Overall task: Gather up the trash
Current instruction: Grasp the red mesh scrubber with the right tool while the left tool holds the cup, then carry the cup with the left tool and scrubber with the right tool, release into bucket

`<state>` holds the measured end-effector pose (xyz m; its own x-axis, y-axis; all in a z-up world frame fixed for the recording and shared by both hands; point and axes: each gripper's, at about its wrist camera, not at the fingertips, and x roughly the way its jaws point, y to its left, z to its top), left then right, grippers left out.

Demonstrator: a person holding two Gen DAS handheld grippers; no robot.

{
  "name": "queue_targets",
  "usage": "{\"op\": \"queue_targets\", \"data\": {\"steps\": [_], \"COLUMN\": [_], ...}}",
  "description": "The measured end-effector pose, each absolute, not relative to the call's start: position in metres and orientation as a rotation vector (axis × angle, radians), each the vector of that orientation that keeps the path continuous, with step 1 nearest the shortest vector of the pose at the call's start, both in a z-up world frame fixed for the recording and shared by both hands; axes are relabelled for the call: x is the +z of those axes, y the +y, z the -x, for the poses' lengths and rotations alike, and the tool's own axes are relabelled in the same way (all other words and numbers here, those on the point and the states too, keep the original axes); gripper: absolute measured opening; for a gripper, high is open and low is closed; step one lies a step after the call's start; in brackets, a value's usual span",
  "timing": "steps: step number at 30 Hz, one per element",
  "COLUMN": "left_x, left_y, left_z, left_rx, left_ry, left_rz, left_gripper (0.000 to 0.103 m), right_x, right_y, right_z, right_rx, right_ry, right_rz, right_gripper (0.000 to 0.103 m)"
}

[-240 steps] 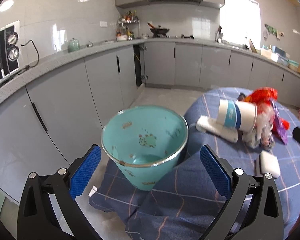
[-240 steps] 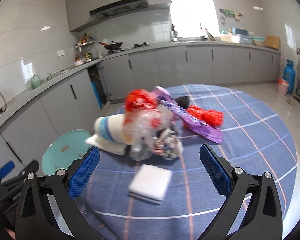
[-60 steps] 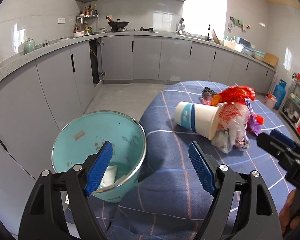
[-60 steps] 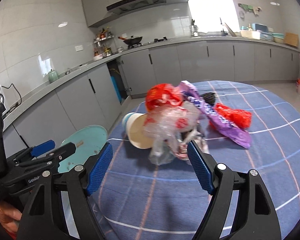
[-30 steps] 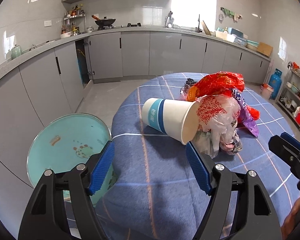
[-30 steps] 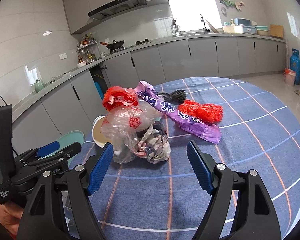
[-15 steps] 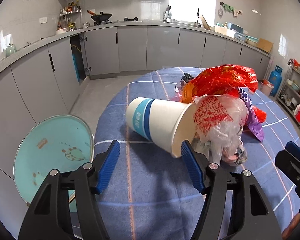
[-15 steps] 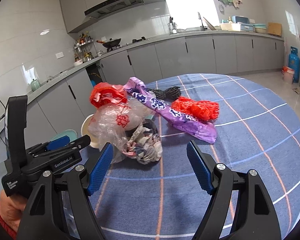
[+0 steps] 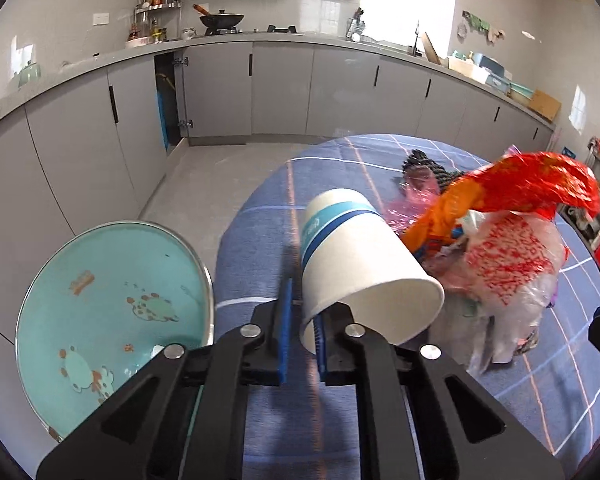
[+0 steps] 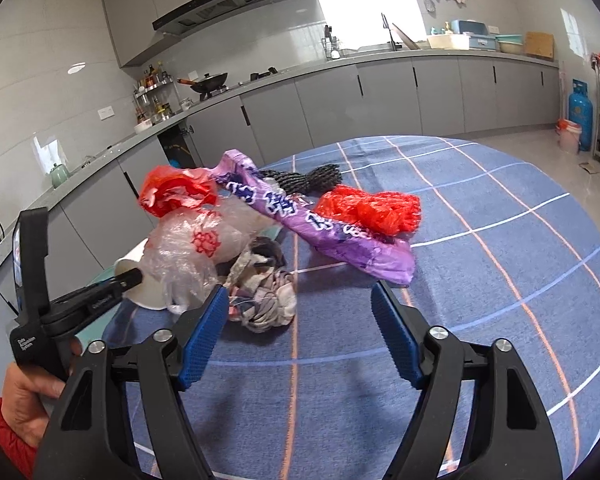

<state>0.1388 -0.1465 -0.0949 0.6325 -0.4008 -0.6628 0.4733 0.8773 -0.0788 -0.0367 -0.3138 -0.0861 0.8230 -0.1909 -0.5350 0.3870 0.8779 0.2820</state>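
A white paper cup (image 9: pixel 360 264) with a blue band lies on its side on the blue checked tablecloth (image 10: pixel 480 280). My left gripper (image 9: pixel 302 316) is shut on the cup's rim, one finger inside the mouth and one outside. From the right wrist view its tip meets the cup (image 10: pixel 140 280) at the left. My right gripper (image 10: pixel 296 320) hovers over the cloth, its jaws closing slightly with nothing between them. Just ahead lie a crumpled wad (image 10: pixel 264 292), a clear bag with red print (image 10: pixel 196 248), a red bag (image 10: pixel 176 192) and a purple wrapper (image 10: pixel 312 224).
A teal bin (image 9: pixel 112 280) stands on the floor left of the table, below its edge. Red netting (image 10: pixel 372 208) and black netting (image 10: pixel 308 178) lie behind the pile. Grey kitchen cabinets run along the far walls. A hand in a red sleeve (image 10: pixel 24 400) holds the left gripper.
My left gripper moved forward to the paper cup and closed on its rim. The right gripper drew a little nearer to the trash pile.
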Motion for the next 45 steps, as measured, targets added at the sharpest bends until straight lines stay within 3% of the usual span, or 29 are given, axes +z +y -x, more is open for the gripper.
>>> {"op": "queue_targets", "data": {"steps": [13,18,21,28,31,33,36,45], "left_x": [-0.095,-0.091,-0.091,-0.091,-0.092,-0.092,-0.087,-0.072], "left_y": [-0.144,-0.140,-0.140,-0.145,-0.147,-0.149,-0.150,-0.145], "left_z": [-0.142,-0.139,-0.139,-0.142,-0.144,-0.144,-0.143,-0.138], "left_rx": [-0.529,-0.526,-0.529,-0.513,-0.512,-0.514,-0.516,-0.520], "left_ry": [0.707,0.689,0.693,0.691,0.698,0.698,0.685,0.648], "left_rz": [-0.114,-0.108,-0.108,-0.130,-0.126,-0.124,-0.120,-0.093], "left_gripper": [0.003,0.003,0.003,0.004,0.004,0.004,0.004,0.004], "right_x": [-0.064,-0.071,-0.082,-0.114,-0.120,-0.119,-0.111,-0.063], "right_y": [-0.403,-0.437,-0.447,-0.459,-0.457,-0.456,-0.450,-0.442], "right_z": [0.016,-0.018,-0.040,-0.060,-0.060,-0.059,-0.052,-0.009], "right_rx": [-0.429,-0.408,-0.413,-0.375,-0.350,-0.319,-0.325,-0.422], "right_ry": [0.533,0.592,0.656,0.771,0.793,0.796,0.770,0.566], "right_rz": [-0.391,-0.437,-0.396,-0.451,-0.461,-0.479,-0.449,-0.399], "right_gripper": [0.070,0.069,0.061,0.060,0.049,0.032,0.020,0.019]}}
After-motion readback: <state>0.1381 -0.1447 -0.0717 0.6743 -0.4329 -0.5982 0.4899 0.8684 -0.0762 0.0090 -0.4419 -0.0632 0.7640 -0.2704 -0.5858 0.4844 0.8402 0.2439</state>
